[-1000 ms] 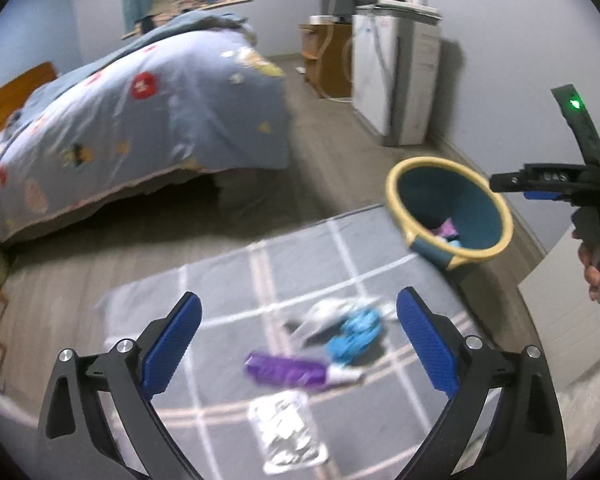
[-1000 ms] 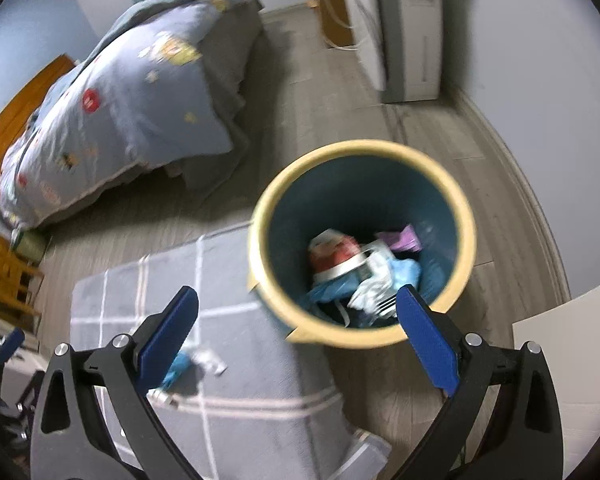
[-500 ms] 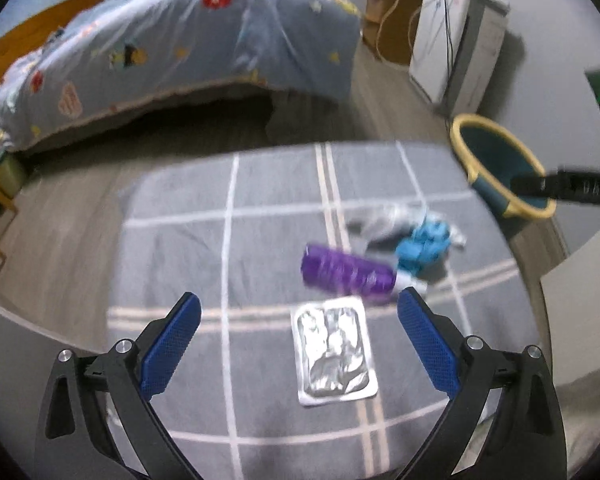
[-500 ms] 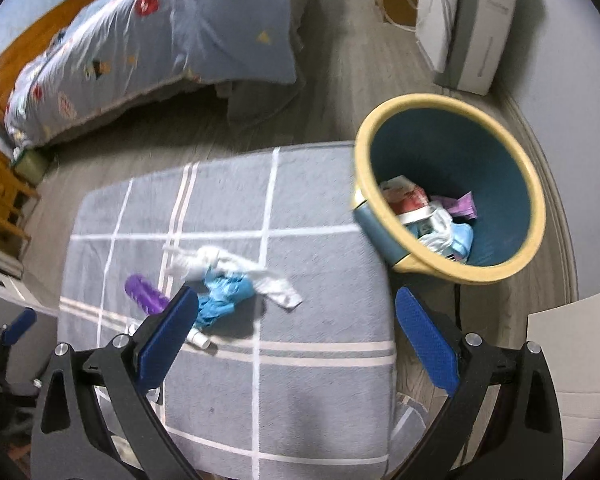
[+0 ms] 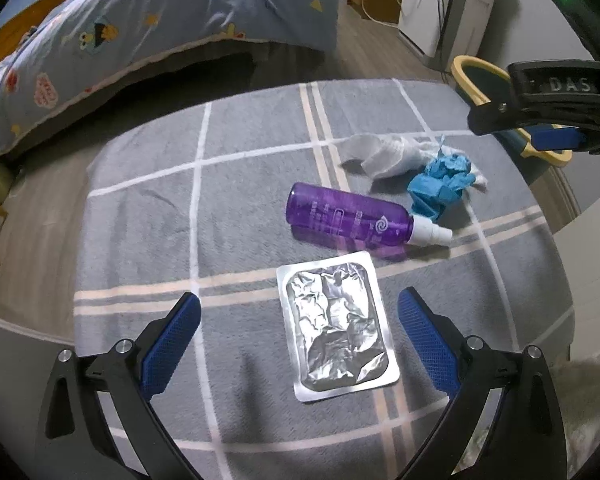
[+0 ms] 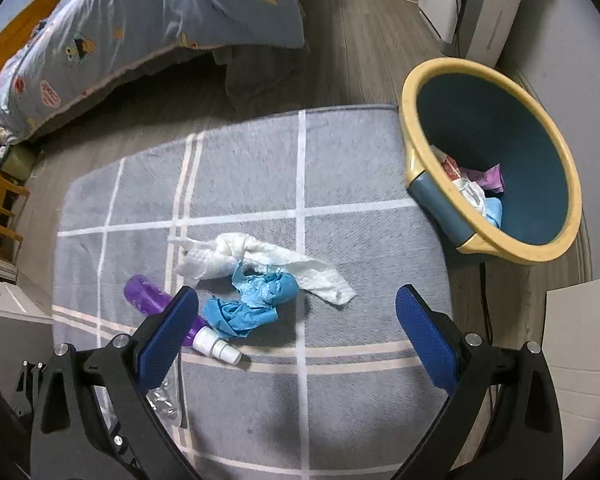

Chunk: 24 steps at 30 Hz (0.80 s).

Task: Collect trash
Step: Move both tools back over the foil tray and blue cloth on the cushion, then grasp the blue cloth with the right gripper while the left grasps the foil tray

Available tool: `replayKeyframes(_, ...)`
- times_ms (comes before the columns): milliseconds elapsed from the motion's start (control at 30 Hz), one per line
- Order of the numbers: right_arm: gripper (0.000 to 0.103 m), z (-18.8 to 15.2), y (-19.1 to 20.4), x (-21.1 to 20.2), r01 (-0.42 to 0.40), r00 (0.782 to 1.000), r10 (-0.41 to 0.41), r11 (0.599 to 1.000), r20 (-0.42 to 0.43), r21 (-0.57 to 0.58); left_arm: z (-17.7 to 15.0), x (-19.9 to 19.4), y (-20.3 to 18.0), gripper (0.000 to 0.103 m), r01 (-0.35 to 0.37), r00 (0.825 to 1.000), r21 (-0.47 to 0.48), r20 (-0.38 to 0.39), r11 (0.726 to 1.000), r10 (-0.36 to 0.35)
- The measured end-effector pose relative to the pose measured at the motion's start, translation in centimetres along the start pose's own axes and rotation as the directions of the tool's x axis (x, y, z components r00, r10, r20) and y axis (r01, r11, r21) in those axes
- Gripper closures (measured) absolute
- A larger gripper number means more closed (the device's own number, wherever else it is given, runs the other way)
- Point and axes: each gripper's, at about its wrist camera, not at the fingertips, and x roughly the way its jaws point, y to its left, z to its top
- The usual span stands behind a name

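My right gripper (image 5: 556,138) hides most of the bin (image 5: 470,76). My left finger covers the purple bottle (image 6: 148,294) middle.

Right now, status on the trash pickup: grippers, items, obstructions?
Left hand-held gripper and right hand-held gripper open, empty. Foil pack, purple bottle, blue wad, white tissue on rug. Bin unobstructed.

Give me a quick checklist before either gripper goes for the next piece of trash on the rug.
1. Left gripper open, empty: ok.
2. Right gripper open, empty: ok.
3. Foil tray lying between the left fingers' line: ok.
4. Blue wad ahead of right gripper, touching white tissue: ok, may lift together.
5. Purple spray bottle lying on its side, clear of tray: ok.
6. Bin room left: ok.
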Motion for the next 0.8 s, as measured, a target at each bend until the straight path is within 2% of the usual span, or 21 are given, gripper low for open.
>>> replayKeyframes(100, 0.006, 0.0, 0.0, 1.1, 0.004, 1.0, -0.004, 1.0, -0.021, 0.013, -0.1, 0.8, -0.2, 0.006, 0.016, 1.0, -0.007, -0.017, 1.0, -0.016)
replayKeyframes(300, 0.008, 0.2, 0.6, 3.0, -0.045, 0.997, 0.049, 0.997, -0.064, 0.064, -0.7, 2.0, -1.2, 0.006, 0.041, 0.998, 0.014, -0.053, 0.999, -0.041)
replayKeyframes(467, 0.027, 0.2, 1.3, 4.5, -0.065, 0.991, 0.075, 0.994, -0.112, 0.086, -1.3, 2.7, -1.6, 0.006, 0.067, 0.995, 0.024, -0.071, 0.997, -0.065)
replayKeyframes(533, 0.039, 0.1, 1.5, 5.2, -0.068, 0.988, 0.081, 0.993, -0.133, 0.096, -1.5, 3.1, -1.8, 0.006, 0.081, 0.993, 0.028, -0.09, 0.996, -0.079)
replayKeyframes(667, 0.052, -0.2, 2.6, 5.7, -0.065, 0.986, 0.072, 0.997, -0.153, 0.052, -2.0, 3.8, -2.3, 0.006, 0.089, 0.988, 0.049, -0.133, 0.995, -0.082)
replayKeyframes(700, 0.058, -0.2, 2.9, 5.6, -0.066, 0.986, 0.07, 0.997, -0.151, 0.033, -2.1, 4.1, -2.4, 0.006, 0.09, 0.986, 0.05, -0.143, 0.995, -0.082)
replayKeyframes(800, 0.063, -0.1, 3.1, 5.4, -0.067, 0.987, 0.067, 0.998, -0.148, 0.002, -2.1, 4.4, -2.6, 0.008, 0.074, 0.986, 0.058, -0.154, 0.996, -0.064)
